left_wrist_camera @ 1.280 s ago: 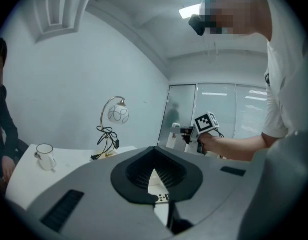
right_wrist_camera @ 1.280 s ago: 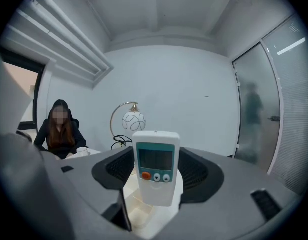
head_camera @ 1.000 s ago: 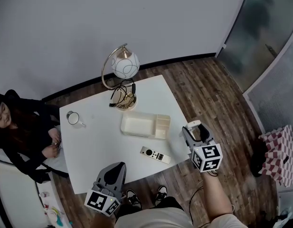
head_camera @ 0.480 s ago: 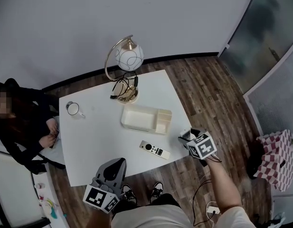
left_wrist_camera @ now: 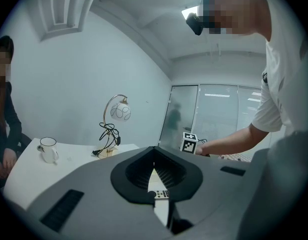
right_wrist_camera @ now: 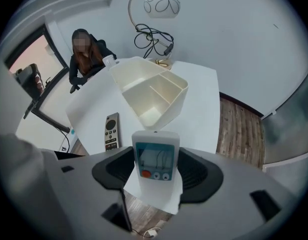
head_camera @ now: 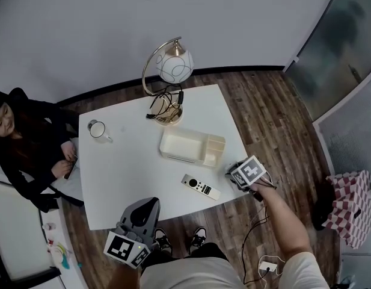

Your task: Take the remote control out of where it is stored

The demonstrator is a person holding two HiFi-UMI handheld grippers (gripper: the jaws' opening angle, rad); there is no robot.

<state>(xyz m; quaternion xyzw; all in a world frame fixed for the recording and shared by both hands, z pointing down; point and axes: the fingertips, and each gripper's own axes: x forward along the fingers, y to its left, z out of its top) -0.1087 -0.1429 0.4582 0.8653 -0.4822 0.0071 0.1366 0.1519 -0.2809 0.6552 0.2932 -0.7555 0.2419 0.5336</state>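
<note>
White remote (right_wrist_camera: 155,156) with screen and orange button stands upright, clamped between jaws at lower centre, below cream tray (right_wrist_camera: 174,105).

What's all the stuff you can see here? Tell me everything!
table: one, white, middle of the head view
lamp: one, white globe on a gold arc, table's far edge
cord: one, black, bunched at the lamp's base
mug: one, white, table's far left
storage box: one, cream, looks empty, mid-table
slim remote: one, white with dark buttons, flat on the table
screen remote: one, white, held
seated person: one, dark clothes, left of the table
checked bag: one, red and white, far right
left gripper: grey, jaws together, empty
right gripper: grey, clamping the screen remote
</note>
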